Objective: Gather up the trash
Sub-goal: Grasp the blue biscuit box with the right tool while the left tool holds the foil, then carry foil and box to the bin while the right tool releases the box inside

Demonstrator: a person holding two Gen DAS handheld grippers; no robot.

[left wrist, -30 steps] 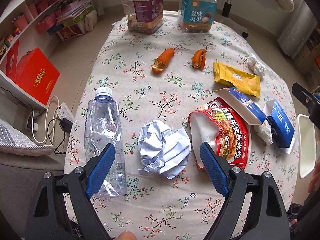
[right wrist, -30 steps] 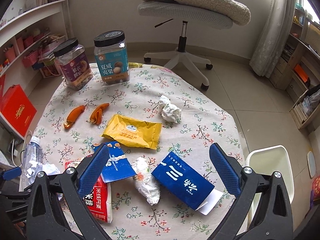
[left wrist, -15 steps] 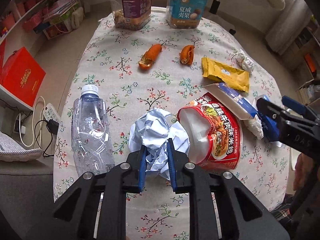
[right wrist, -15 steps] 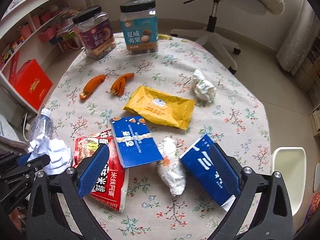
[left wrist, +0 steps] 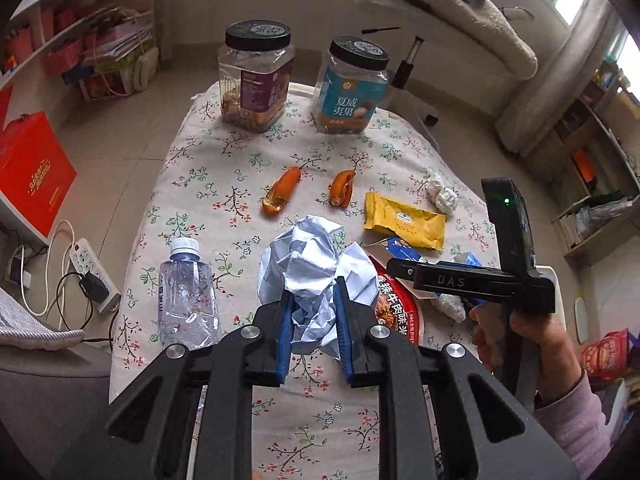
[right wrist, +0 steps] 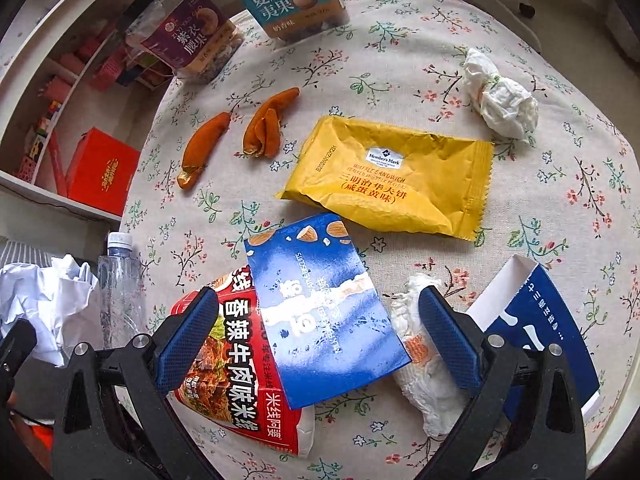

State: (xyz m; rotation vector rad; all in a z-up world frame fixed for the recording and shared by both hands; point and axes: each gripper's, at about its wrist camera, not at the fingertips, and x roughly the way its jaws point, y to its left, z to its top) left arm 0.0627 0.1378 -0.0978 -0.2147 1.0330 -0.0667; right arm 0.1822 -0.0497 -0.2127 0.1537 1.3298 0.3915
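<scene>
The crumpled paper ball (left wrist: 316, 276) is clamped between the blue pads of the left claw (left wrist: 313, 320), pinched at its lower part and held a bit above the counter (left wrist: 224, 184). The right wrist view only catches it as a white lump at the far left edge (right wrist: 44, 304), with no sign of the grip.

Just left of the left claw lies the crushed plastic bottle (left wrist: 186, 300), cap pointing away. Right of the claw and partly behind the paper is the red noodle bag (left wrist: 396, 312). Further ahead sit two orange peels (left wrist: 282, 196), a yellow wafer packet (left wrist: 404, 220) and a tissue wad (left wrist: 442, 194), then two big jars (left wrist: 256, 76) at the far end.

The right wrist view gives what the left can't: the right claw (right wrist: 316, 340) is spread wide and clamping nothing, tilted steeply down over the counter. Between its pads lies the blue almond box (right wrist: 320, 320), overlapping the red bag, with the left pad over the bag and the right pad over a stained white tissue roll (right wrist: 420, 360). Just right of that claw is a dark blue carton (right wrist: 552, 332), open end facing away.

The left view shows the person's right hand (left wrist: 516, 332), pink sleeve at the wrist, wrapped around the right tool's handle to the right of the left claw.
</scene>
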